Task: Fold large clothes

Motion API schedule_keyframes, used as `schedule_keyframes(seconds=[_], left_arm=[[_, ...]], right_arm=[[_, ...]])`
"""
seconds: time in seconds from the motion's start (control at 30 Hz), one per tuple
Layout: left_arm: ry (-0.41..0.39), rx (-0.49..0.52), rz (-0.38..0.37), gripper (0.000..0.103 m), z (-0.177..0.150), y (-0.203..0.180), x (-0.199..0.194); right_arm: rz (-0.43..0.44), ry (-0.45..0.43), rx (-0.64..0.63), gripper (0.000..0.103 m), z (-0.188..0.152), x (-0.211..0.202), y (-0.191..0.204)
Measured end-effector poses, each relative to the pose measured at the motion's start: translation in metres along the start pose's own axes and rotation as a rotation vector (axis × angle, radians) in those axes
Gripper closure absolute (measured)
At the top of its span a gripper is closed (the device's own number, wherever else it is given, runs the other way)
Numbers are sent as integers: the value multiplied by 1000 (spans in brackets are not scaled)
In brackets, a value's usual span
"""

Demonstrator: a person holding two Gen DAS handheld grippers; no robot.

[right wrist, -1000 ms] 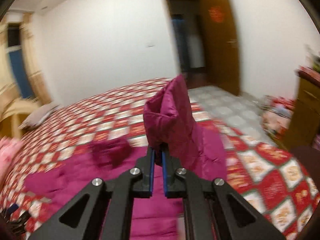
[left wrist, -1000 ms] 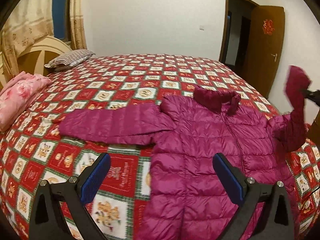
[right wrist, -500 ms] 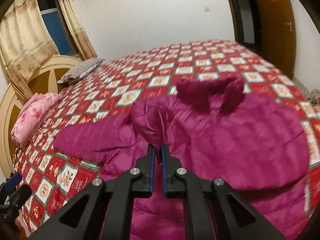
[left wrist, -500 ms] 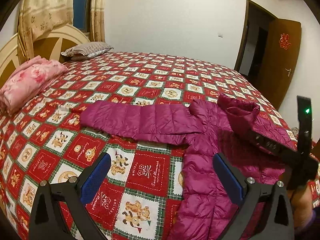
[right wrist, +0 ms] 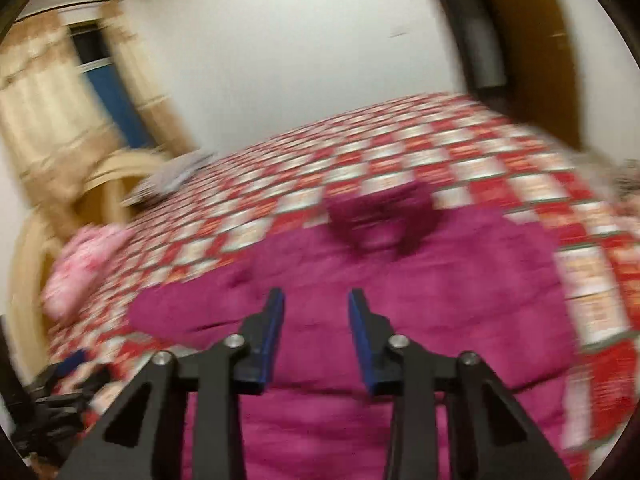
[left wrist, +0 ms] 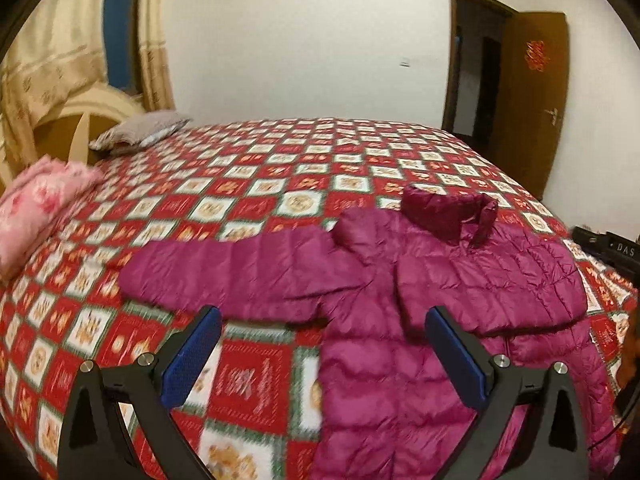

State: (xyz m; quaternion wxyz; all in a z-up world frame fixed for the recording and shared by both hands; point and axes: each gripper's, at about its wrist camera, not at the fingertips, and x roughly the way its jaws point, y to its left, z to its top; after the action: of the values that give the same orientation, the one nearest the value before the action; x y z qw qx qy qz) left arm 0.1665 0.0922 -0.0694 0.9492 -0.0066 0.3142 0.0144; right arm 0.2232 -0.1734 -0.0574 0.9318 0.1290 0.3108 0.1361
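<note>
A magenta puffer jacket (left wrist: 400,320) lies front up on the red patterned bedspread (left wrist: 280,168). Its left sleeve (left wrist: 240,272) stretches out flat to the left. Its right sleeve (left wrist: 492,288) lies folded across the chest. The collar (left wrist: 448,212) points to the far side. My left gripper (left wrist: 322,356) is open and empty, above the near edge of the jacket. My right gripper (right wrist: 316,336) is open and empty above the jacket's body (right wrist: 400,300); this view is blurred by motion.
A folded pink blanket (left wrist: 36,204) lies at the bed's left edge, also in the right wrist view (right wrist: 84,264). A grey striped pillow (left wrist: 136,134) sits by the headboard (left wrist: 72,128). A brown door (left wrist: 532,92) stands open at the right. Dark equipment (left wrist: 608,244) sits past the bed's right edge.
My right gripper carried the right sleeve across the jacket's chest, opened and let it go, then pulled back. The left gripper stayed open and shifted slightly.
</note>
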Motion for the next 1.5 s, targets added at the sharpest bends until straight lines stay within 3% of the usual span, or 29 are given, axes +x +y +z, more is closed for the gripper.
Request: schedule_keyframes(seconds=[0.07,0.2,0.3,0.5,0.57,0.67,0.83,0.97,1.1,1.2,1.37,1.5], left_arm=[[-3,22,1,1,6,-16,12],[-1,69,-20,1,18,-54,43],[8,106,5,1,22,-80,67],[95,127,78,1,12,-103,120],[113,122,90,1,7,-104,131],[149,100,105,1,0,-106,147],[208,87,115,1,-13,-112,173],[224,61,70,1,-10,-105,173],[149,-61,38,1,3,-58,143],[86,-226,75,1,12,11,119],[77,-498,287,1,15,142,115],[121,-636,448,1,4,214,138]], right_arm=[[-125,-23,95,70,4,-1,-46],[-199,76,198,73,-11,28,-93],[-129,197,230,76,-39,62,-93],[-131,181,172,76,-46,65,-80],[-116,112,176,76,-34,50,-84],[-191,42,146,76,-20,38,-92],[-258,167,130,76,-36,77,-107],[-264,130,124,76,-44,79,-109],[-246,110,134,74,-44,76,-111],[-225,98,137,68,-50,69,-109],[-220,105,77,48,-47,75,-94],[-229,120,11,39,-47,79,-85]])
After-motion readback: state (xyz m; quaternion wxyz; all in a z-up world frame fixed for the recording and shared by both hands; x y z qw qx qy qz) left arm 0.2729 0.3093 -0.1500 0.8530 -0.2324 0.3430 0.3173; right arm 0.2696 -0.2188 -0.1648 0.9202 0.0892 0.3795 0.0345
